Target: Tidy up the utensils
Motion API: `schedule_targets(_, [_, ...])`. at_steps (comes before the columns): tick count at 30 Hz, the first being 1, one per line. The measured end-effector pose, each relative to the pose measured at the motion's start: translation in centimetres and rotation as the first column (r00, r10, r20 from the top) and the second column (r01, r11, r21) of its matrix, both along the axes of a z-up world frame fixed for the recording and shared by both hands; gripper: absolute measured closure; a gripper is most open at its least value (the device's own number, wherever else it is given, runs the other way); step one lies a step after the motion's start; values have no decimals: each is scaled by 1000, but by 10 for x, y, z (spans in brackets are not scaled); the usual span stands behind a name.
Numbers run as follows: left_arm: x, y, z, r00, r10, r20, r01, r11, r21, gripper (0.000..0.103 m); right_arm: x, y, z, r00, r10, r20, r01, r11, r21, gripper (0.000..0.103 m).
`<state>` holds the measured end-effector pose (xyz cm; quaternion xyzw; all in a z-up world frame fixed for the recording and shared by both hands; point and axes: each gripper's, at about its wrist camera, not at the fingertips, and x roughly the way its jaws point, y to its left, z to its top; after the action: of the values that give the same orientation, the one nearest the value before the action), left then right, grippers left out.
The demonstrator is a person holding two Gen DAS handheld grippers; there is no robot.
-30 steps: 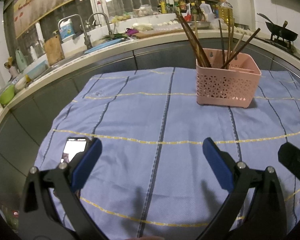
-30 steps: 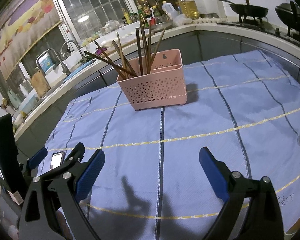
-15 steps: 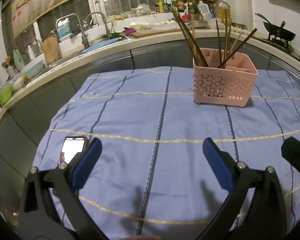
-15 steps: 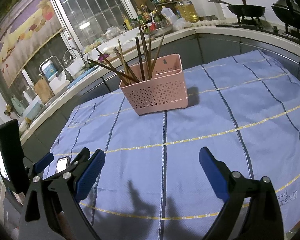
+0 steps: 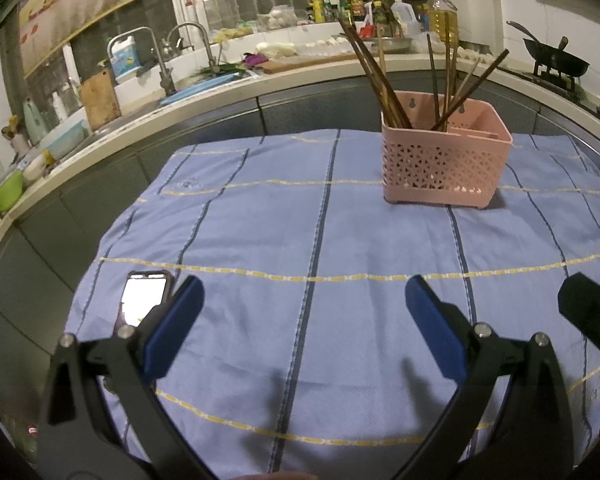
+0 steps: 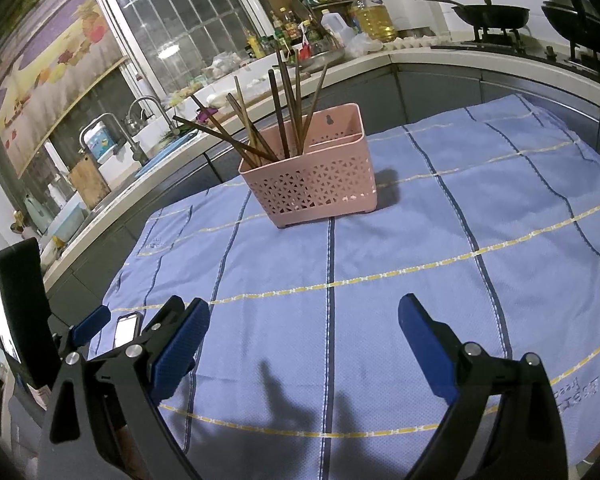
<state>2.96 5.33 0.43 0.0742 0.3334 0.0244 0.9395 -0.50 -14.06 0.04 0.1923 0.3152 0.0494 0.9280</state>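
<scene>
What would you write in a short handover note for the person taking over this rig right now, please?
Left gripper: open, empty, above the near part of the blue cloth.
Right gripper: open, empty, alongside it.
Pink basket stands at the far side of the cloth; the chopsticks all lean in its left compartment. The right compartment looks empty, though its floor is hidden.
A lit phone lies near the left gripper.
Done: no loose utensils show on the cloth.
Left: probably nothing; check outside the views.
</scene>
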Motion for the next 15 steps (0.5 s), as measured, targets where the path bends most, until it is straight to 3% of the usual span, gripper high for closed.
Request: schedule_targets(15, [2,-2,-1,1000,-5,-8,5,1000,2,6,0,0,-2,1000,0,-6,0,1000,4,9])
